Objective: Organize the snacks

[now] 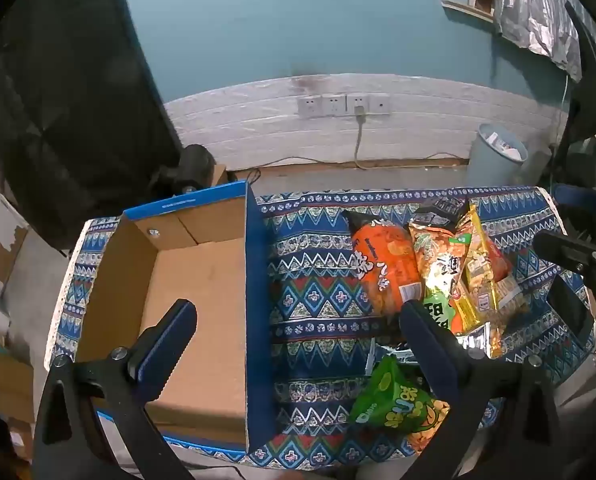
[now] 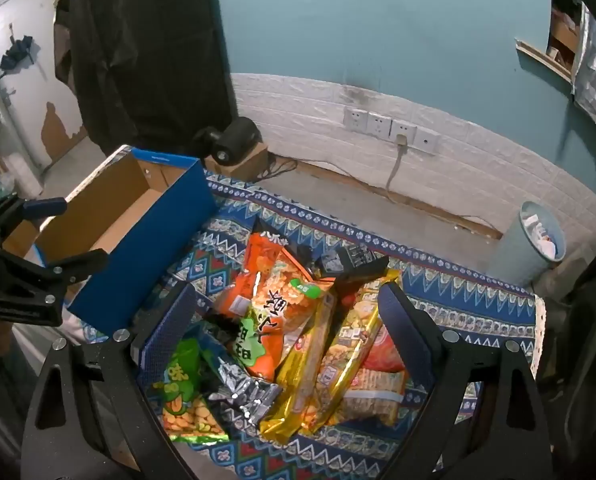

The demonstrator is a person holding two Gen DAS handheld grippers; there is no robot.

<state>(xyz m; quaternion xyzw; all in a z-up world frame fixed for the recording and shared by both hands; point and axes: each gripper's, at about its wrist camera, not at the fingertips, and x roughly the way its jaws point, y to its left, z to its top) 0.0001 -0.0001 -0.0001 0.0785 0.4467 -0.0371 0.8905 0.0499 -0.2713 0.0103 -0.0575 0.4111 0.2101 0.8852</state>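
Both our left gripper point(image 1: 298, 344) and right gripper point(image 2: 286, 320) hang jaws apart, empty, above the snack heap point(image 2: 298, 320) on the patterned cloth point(image 1: 314, 280), just beside the empty cardboard box point(image 1: 198, 280). Packets overlap; we judge that a pinch on the slick gold packet point(image 2: 310, 360) may slip or drag neighbours off the edge.

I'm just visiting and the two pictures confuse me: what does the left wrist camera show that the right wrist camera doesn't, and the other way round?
Only the left wrist view looks down onto most of the bare floor of the open blue-sided cardboard box. Only the right wrist view shows the white door with peeling paint and the dark folded umbrella hanging on it. Both show the heap of colourful snack packets, the patterned blue tablecloth, the white wall sockets, the pale grey waste bin, and open claws.
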